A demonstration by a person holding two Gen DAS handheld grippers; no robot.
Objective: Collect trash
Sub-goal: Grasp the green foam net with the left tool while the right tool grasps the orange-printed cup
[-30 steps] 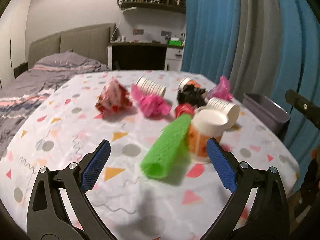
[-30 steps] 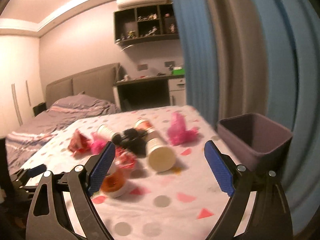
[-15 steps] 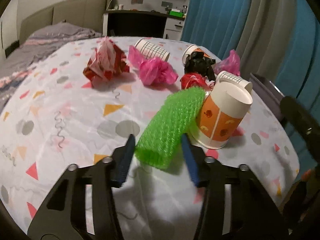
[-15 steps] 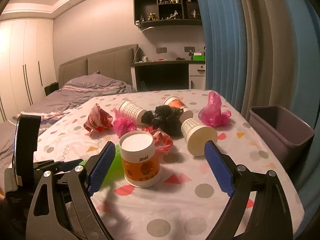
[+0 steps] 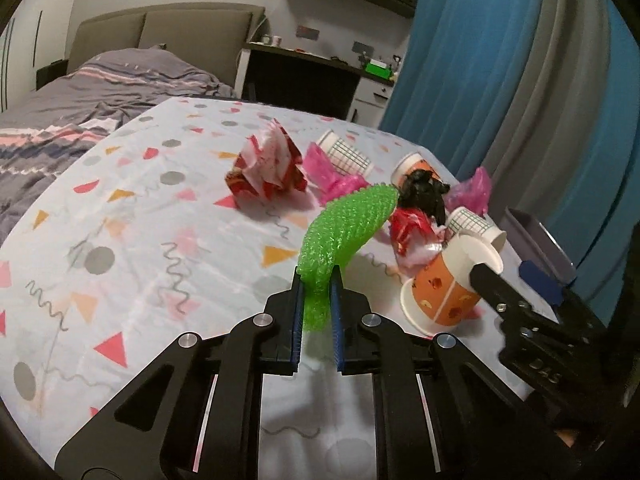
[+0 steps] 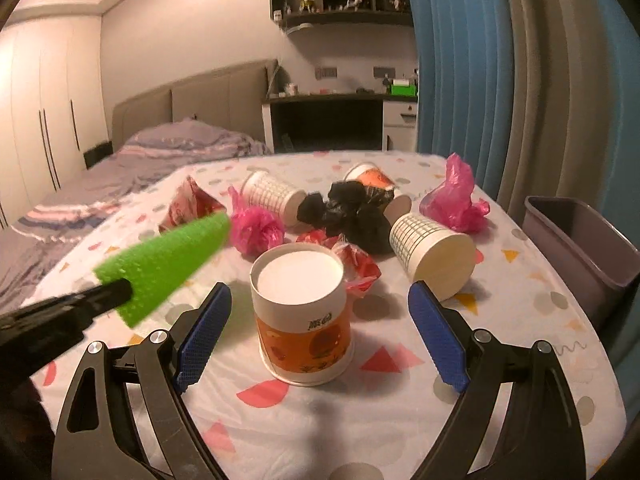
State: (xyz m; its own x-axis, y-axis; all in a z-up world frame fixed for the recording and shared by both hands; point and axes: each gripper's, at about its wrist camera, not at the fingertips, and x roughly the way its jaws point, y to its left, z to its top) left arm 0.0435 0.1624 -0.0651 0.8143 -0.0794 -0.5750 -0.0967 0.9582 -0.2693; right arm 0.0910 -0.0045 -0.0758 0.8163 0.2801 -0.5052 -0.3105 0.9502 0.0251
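Our left gripper (image 5: 316,312) clenches the green foam roll (image 5: 344,228) at centre frame while our right gripper (image 6: 316,336) sits released around the upturned orange cup (image 6: 304,320).

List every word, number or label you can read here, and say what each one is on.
"DAS": raised letters on the body of the right claw, left wrist view; further letters are hidden.
Dark print on the white band of the orange paper cup: too blurred to read.
Red and white wrapper: no legible print.
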